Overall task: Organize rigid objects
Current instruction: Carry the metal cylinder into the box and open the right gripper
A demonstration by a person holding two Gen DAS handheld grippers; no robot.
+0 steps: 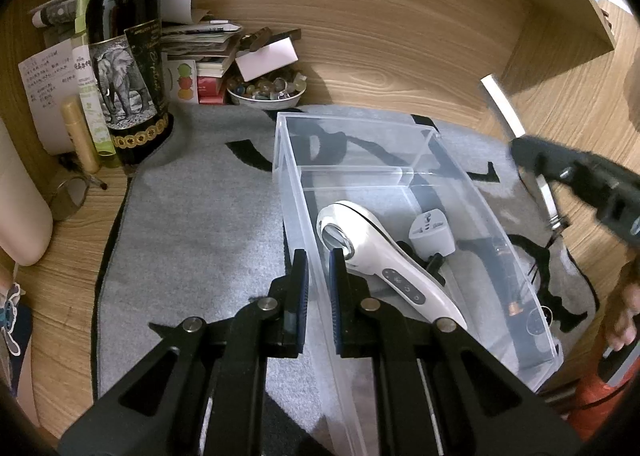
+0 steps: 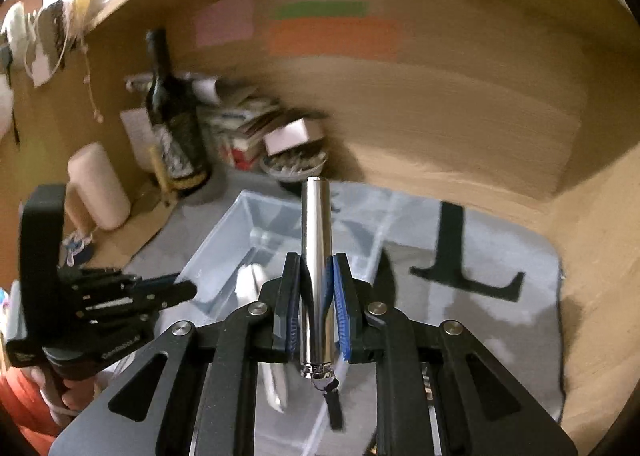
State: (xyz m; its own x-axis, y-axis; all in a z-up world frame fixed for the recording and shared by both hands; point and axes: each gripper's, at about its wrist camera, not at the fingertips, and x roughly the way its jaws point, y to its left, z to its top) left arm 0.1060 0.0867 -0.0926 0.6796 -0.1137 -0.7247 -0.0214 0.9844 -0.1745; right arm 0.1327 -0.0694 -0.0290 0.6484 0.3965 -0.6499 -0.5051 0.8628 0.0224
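Above bin rim — right tool; steel cylinder

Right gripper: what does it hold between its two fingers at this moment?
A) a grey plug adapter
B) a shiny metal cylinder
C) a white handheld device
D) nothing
B: in the right wrist view the right gripper is shut on the metal cylinder, which stands out past its blue pads.

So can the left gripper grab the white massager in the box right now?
Probably not yet. The left gripper has its jaws clamped on the clear box's near wall. The white massager lies uncovered inside with nothing above it, so it would need to let go first.
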